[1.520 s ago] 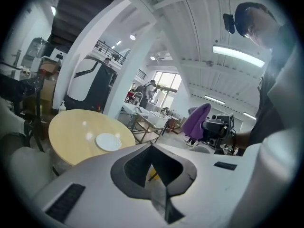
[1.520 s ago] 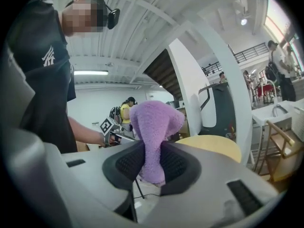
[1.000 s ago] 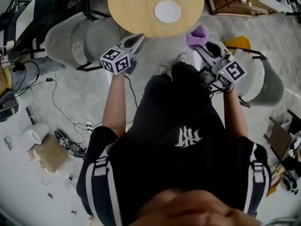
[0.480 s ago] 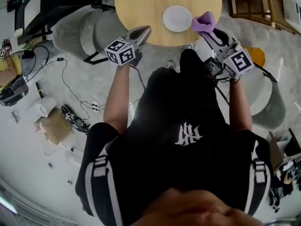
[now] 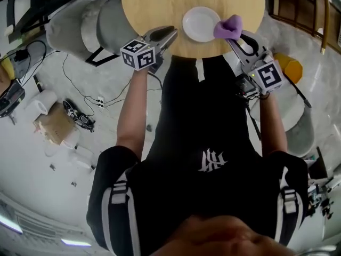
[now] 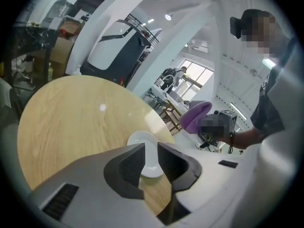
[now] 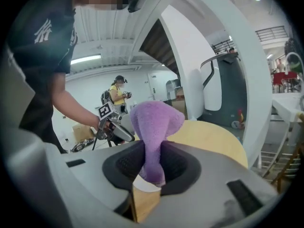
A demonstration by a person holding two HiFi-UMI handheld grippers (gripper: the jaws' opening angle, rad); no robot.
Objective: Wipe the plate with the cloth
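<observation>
Left gripper [image 5: 168,34]: upper centre-left of head view, pointing up-frame, its marker cube [image 5: 139,55] just behind. Jaws just been opening, now partly apart with narrow gap. Nothing between pads. Left forearm [image 5: 130,111]: bare, runs up-frame from shoulder at lower left.

Right gripper [image 5: 238,38]: upper right, angled up and left. Jaws clamped on purple cloth [image 5: 228,26], which bulges past tips. Right forearm [image 5: 269,126]: extended, near vertical in frame.

Both arms reach forward, grippers well apart.
</observation>
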